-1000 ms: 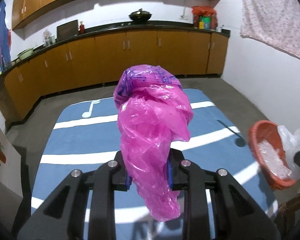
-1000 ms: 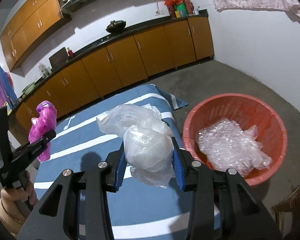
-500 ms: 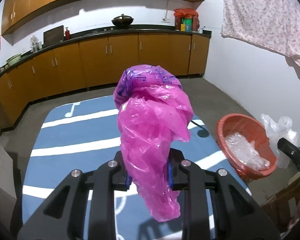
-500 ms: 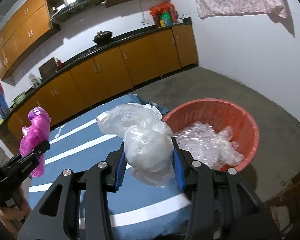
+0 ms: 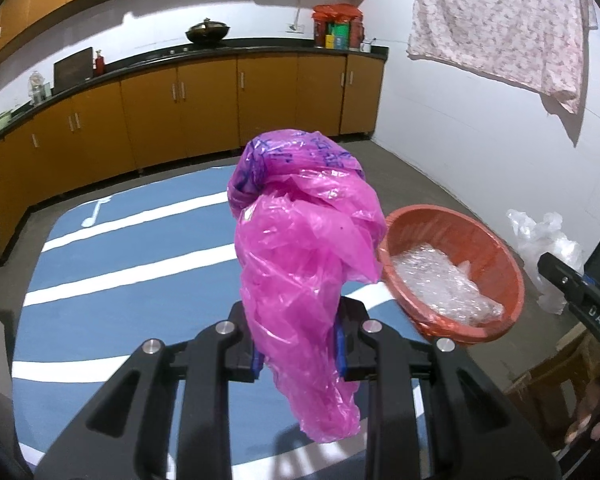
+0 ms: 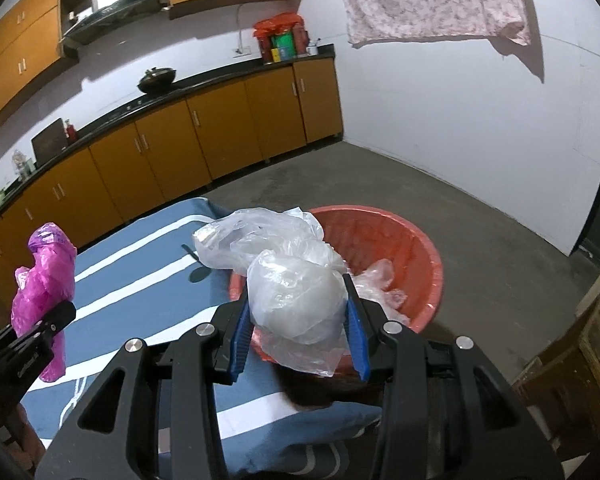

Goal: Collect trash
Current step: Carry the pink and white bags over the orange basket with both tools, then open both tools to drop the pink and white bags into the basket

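We have swung both tools toward the red basin (image 6: 416, 248), nearer now than a second ago. Our right gripper (image 6: 298, 320) clamps the clear bag (image 6: 292, 280) at its rim; our left gripper (image 5: 298, 344) pinches the pink bag (image 5: 304, 248) over the blue cloth (image 5: 120, 264), ready to drop.

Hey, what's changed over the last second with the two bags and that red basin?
Both grippers swung toward the red basin. The right gripper brought the clear plastic bag from over the blue striped cloth to the basin's near rim. The left gripper carried the pink plastic bag closer to the basin. Nothing was let go: both stay clamped, and the bubble wrap lies unmoved in the basin.
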A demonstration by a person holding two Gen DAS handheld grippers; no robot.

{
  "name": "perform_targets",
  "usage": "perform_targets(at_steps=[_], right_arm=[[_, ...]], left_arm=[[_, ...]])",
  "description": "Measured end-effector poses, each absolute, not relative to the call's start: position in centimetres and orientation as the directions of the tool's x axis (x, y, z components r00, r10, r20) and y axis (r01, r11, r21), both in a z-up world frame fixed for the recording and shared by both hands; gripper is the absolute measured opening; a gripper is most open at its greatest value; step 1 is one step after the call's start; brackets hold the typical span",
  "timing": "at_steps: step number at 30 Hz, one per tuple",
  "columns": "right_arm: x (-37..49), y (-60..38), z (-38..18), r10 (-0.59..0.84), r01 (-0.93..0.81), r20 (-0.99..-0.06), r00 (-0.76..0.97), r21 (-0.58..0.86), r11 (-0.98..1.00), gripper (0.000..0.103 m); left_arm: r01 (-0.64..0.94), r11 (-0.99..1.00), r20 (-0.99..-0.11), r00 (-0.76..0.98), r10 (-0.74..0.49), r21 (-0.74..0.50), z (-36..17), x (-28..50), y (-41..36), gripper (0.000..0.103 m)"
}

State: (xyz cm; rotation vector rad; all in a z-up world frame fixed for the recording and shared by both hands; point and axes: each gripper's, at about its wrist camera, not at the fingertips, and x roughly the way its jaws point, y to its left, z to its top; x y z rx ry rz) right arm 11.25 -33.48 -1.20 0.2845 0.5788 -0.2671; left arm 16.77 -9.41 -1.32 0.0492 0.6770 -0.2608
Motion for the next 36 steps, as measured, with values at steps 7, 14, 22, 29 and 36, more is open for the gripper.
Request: perform_targets(at_steps=[7, 14, 22, 29, 36], right_arm=[[11.3, -34.9, -1.6, -0.194, 0.362, -0.577, 0.794, 0.191, 0.912, 0.041], [12.0, -36.7, -2.1, -0.204, 0.388, -0.590, 0.781, 0.203, 0.899, 0.041], [14.0, -37.9, -2.7, -0.187, 0.394, -0.596, 0.781, 0.238, 0.888, 0.041], [16.7, -39.7, -2.2, -0.141, 0.374, -0.581, 0.801, 0.302, 0.877, 0.042], [18.3, -41.9, -2.3, -0.079, 0.351, -0.554, 0.829, 0.404, 0.845, 0.058]], left_arm=[[0.304, 0.951, -0.637, 0.724, -0.267, -0.054, -1.9, 16.9, -12.1, 0.027], [0.347, 0.935, -0.650, 0.693, -0.311, -0.076, -2.5, 17.5, -14.4, 0.027], [0.405, 0.906, -0.670, 0.640, -0.377, -0.123, -4.1, 18.8, -17.0, 0.027], [0.459, 0.876, -0.684, 0.591, -0.427, -0.149, -5.4, 20.9, -20.9, 0.027], [0.507, 0.848, -0.695, 0.554, -0.459, -0.155, -6.5, 23.1, -24.2, 0.042]])
